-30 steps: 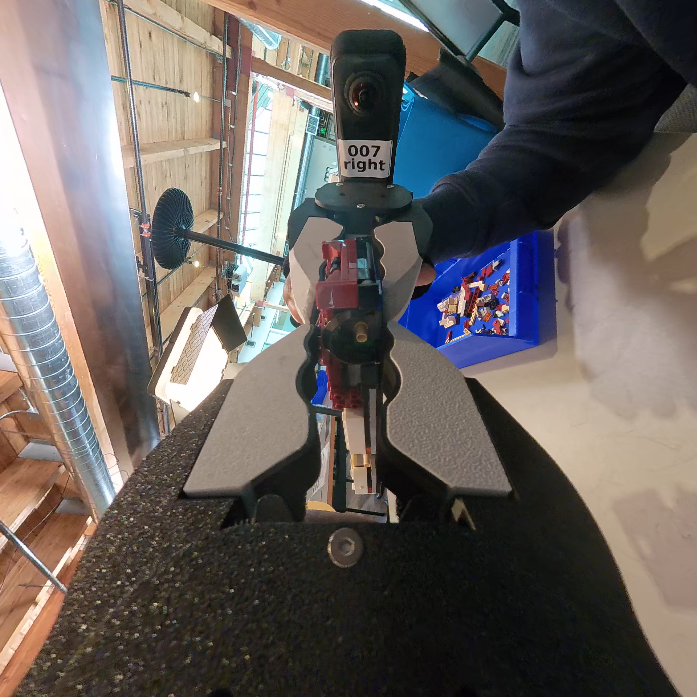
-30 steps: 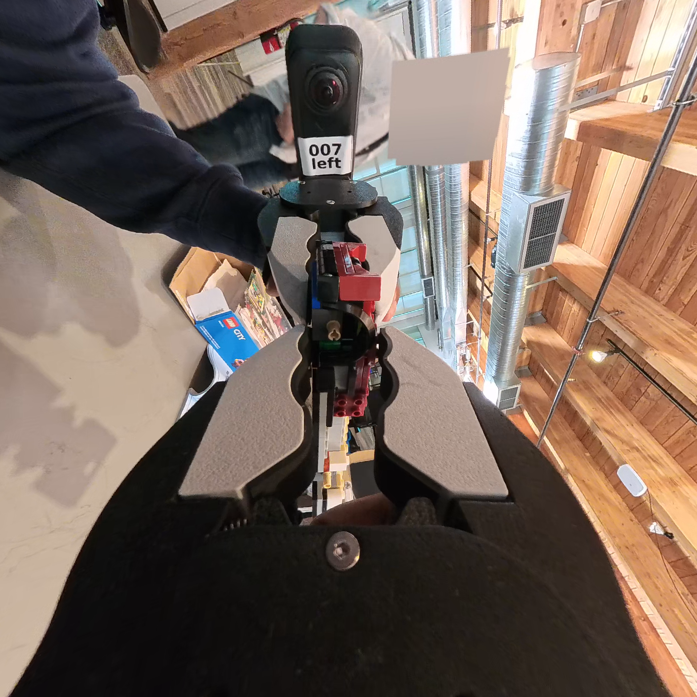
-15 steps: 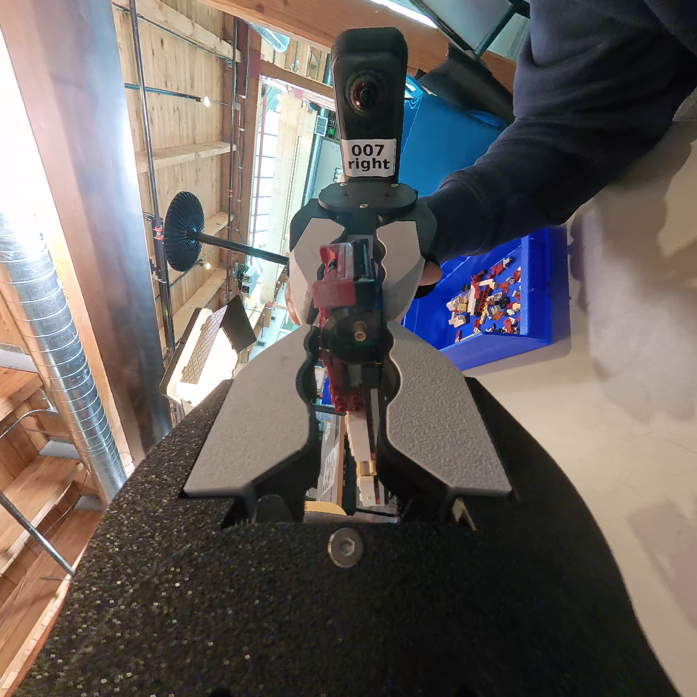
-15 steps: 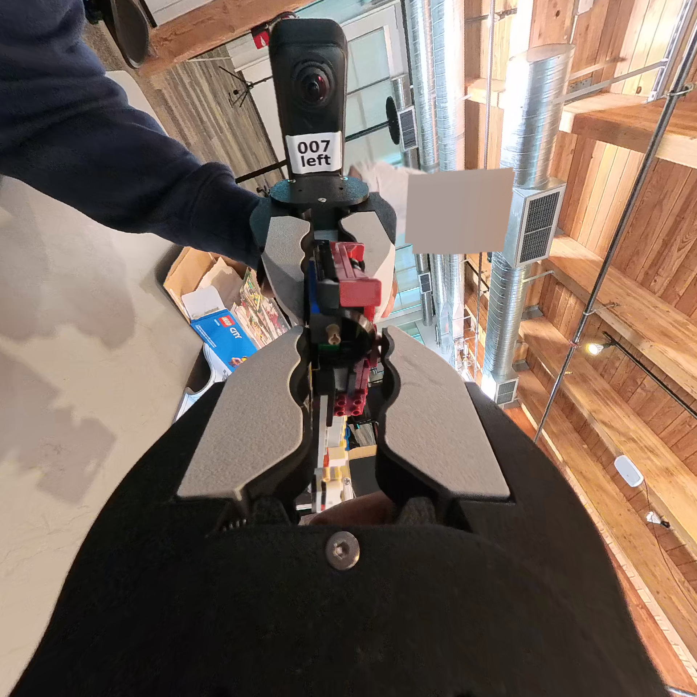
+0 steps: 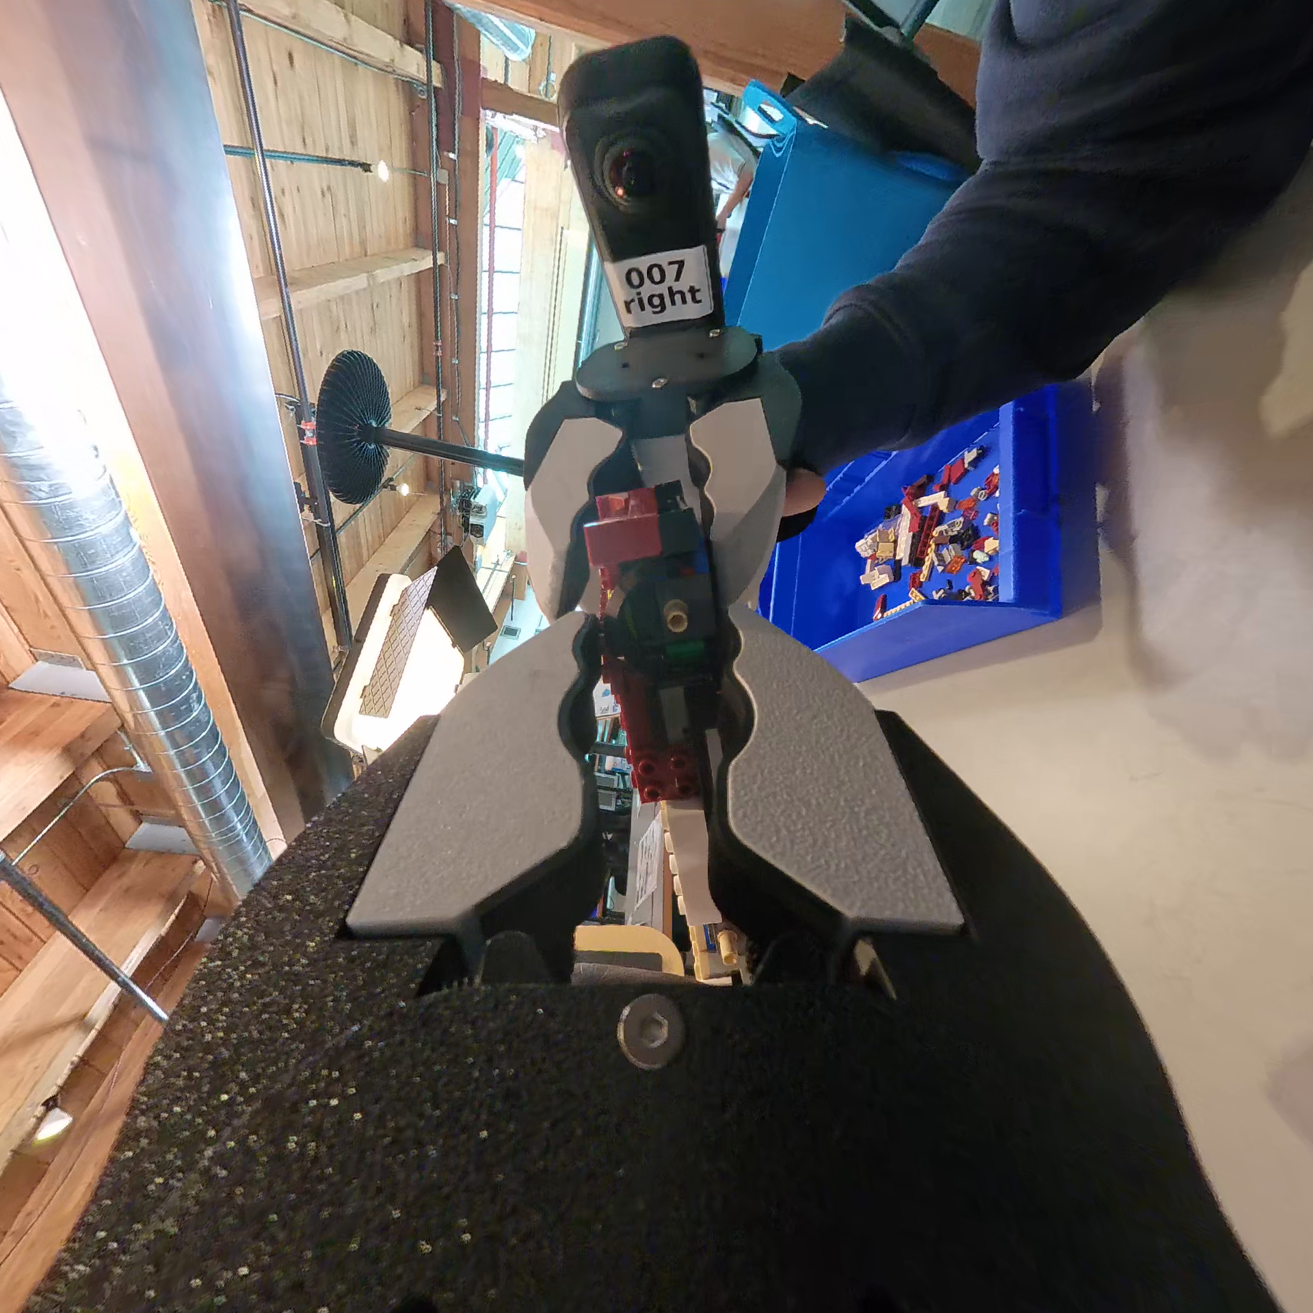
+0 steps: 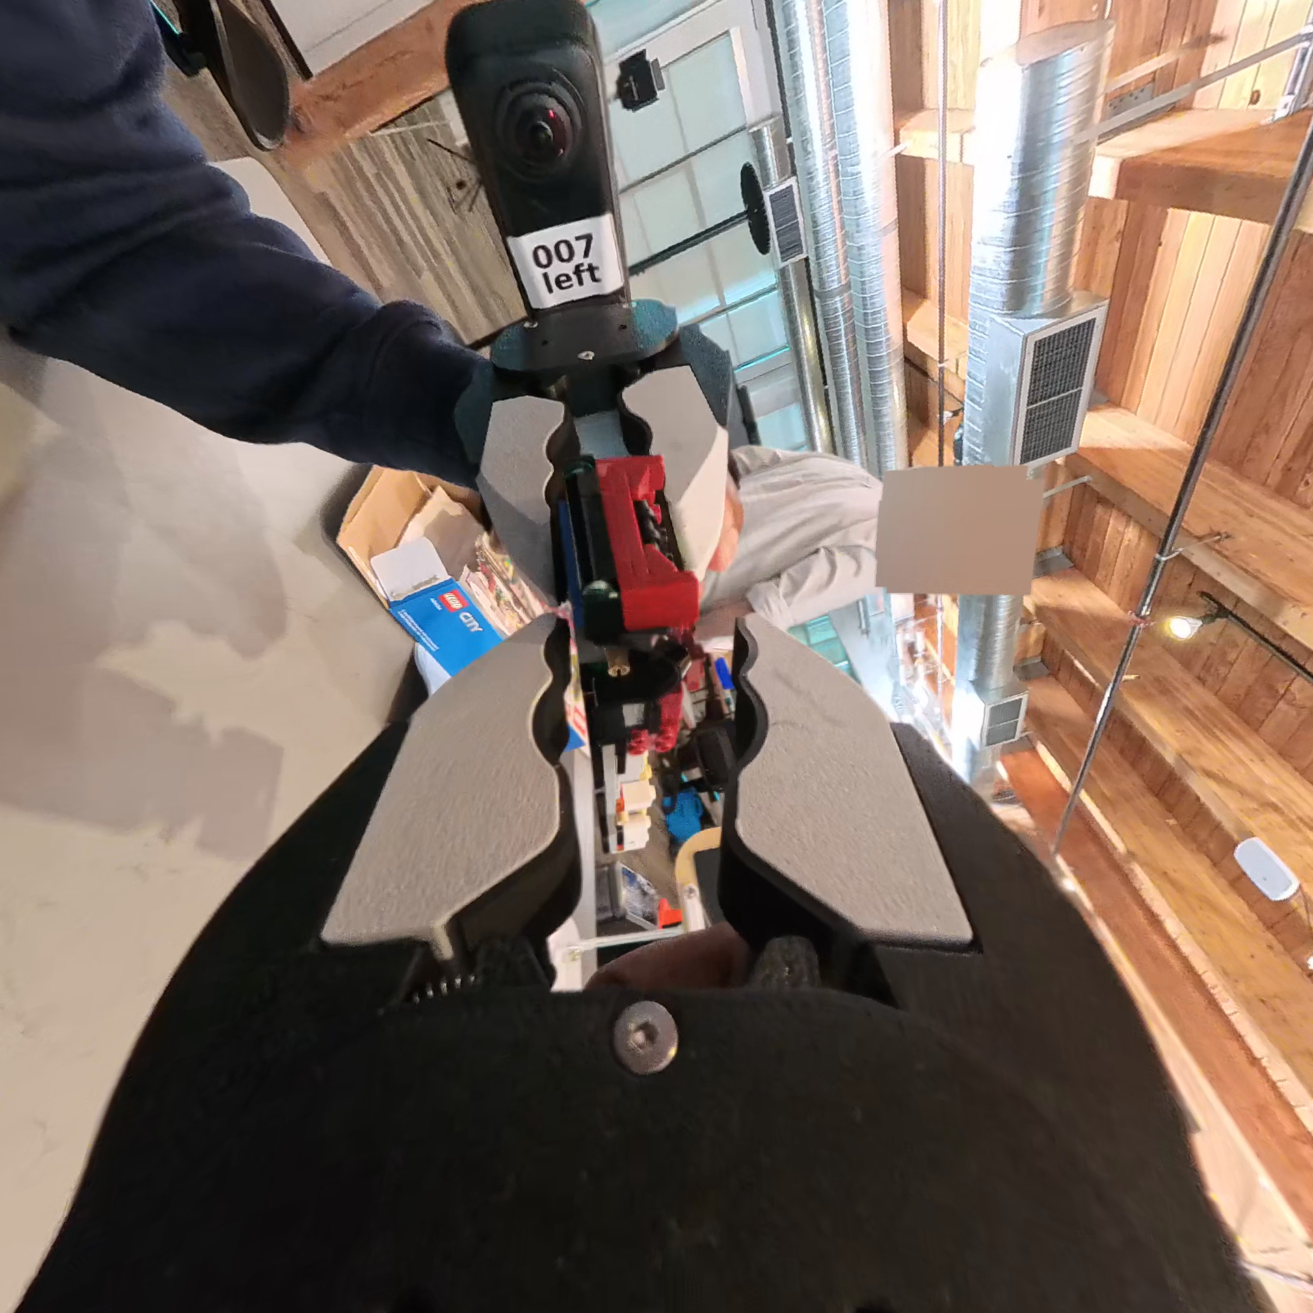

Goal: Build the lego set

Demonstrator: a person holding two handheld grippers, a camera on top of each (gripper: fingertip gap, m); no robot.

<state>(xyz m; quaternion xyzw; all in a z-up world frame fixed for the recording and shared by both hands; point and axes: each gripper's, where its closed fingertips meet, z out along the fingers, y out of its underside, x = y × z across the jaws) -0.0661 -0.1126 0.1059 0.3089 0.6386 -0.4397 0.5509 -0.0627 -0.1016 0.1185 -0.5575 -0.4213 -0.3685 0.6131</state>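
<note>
A brick model [image 5: 668, 625] of red, black and blue parts hangs in the air between my two grippers, which face each other. My left gripper [image 5: 657, 625] is shut on its near end, and its fingers [image 6: 515, 497] show clamped on the red block in the right wrist view. My right gripper [image 6: 646, 632] is open. Its fingers [image 6: 774, 710] stand off the model [image 6: 625, 568], with a clear gap on the right side. In the left wrist view the right gripper [image 5: 650, 526] sits around the model's far end.
A blue bin [image 5: 945, 639] with several loose bricks [image 5: 931, 533] stands on the pale table [image 5: 1066, 888]. A cardboard box [image 6: 398, 511] holding a blue carton [image 6: 447, 625] lies beyond the table edge. A person in a grey top [image 6: 803, 540] is behind.
My right gripper's jaws have spread and let go of the model, which stays in the left gripper. The model and left gripper have tilted a little in the right wrist view.
</note>
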